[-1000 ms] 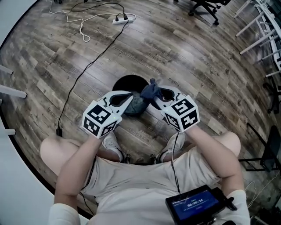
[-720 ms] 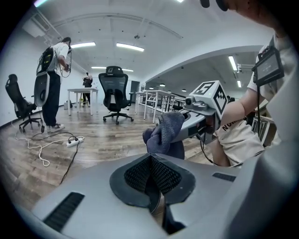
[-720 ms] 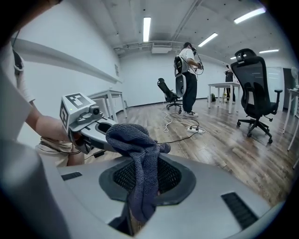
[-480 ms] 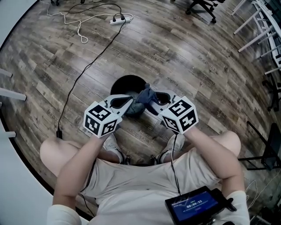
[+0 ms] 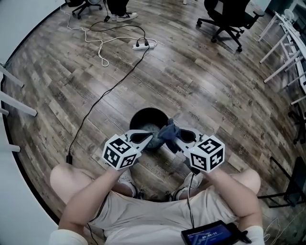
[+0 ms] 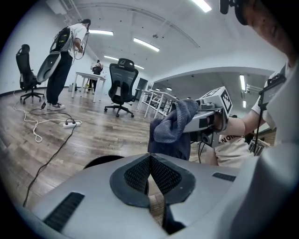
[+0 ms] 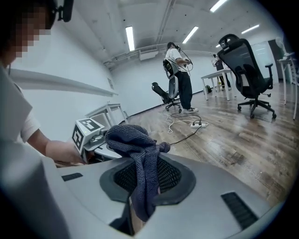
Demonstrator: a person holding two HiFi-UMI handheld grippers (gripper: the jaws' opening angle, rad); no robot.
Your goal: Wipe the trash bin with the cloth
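Observation:
A round black trash bin (image 5: 142, 117) stands on the wood floor in front of my feet. My right gripper (image 5: 173, 138) is shut on a dark blue cloth (image 5: 168, 132), which bunches over its jaws at the bin's near right rim. In the right gripper view the cloth (image 7: 140, 154) drapes down between the pads of that gripper (image 7: 145, 164). My left gripper (image 5: 152, 138) is at the bin's near rim, tip to tip with the right one. Its pads (image 6: 161, 175) meet with nothing between them, and the bin's rim (image 6: 100, 162) shows just behind. The cloth (image 6: 175, 126) hangs close ahead of it.
A white power strip (image 5: 142, 46) with cables lies farther out, and a black cable (image 5: 95, 103) runs past the bin's left side. Office chairs (image 5: 229, 14) and table legs (image 5: 287, 52) stand at the far right. A person (image 6: 63, 60) stands in the distance.
The head view has tipped up, so the bin and both grippers sit lower in the picture. Both grippers have rolled a little and stay at the bin's near rim, cloth still held.

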